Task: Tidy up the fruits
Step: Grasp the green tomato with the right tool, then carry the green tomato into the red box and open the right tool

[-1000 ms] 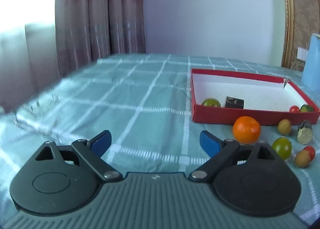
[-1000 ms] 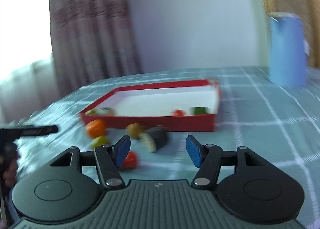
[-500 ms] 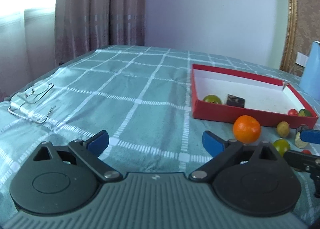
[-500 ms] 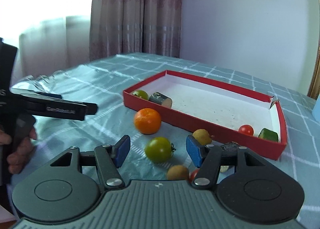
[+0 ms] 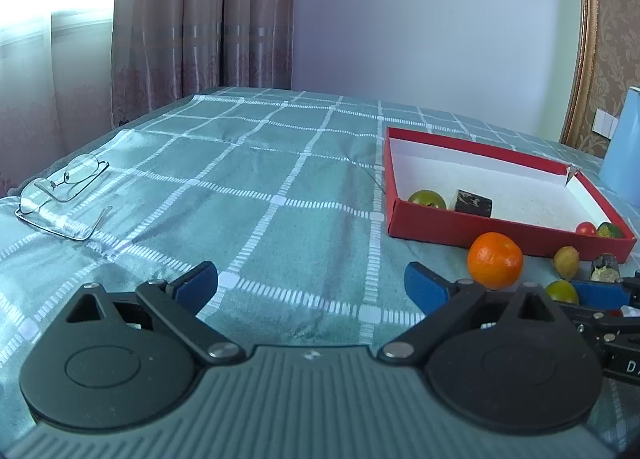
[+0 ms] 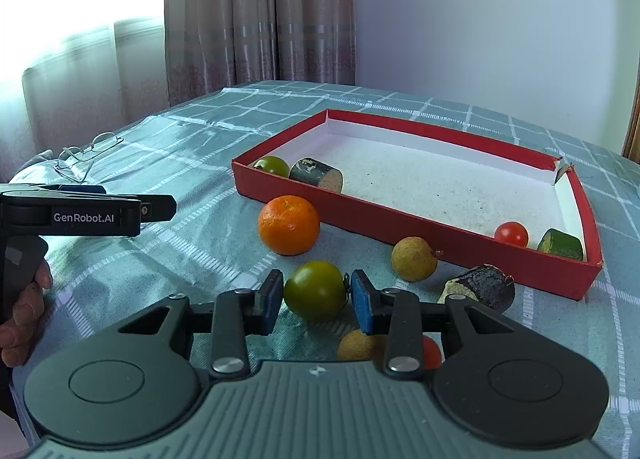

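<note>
- The green tomato [image 6: 316,295] lies on the checked cloth [image 6: 192,247] squarely between the pads of the right gripper [image 6: 317,301]. The jaws are narrowed around it, and whether both pads already press it is hard to tell.
- It is round, so no axis matters. The red box [image 6: 448,231] lies ahead and to the right.
- The left gripper [image 5: 311,285] hangs wide open and empty, well off to the left.
- An orange [image 6: 289,225], a tan fruit [image 6: 414,259] and a dark stub [image 6: 482,289] crowd the way to the box.
- Glasses [image 5: 64,189] lie far off.
</note>
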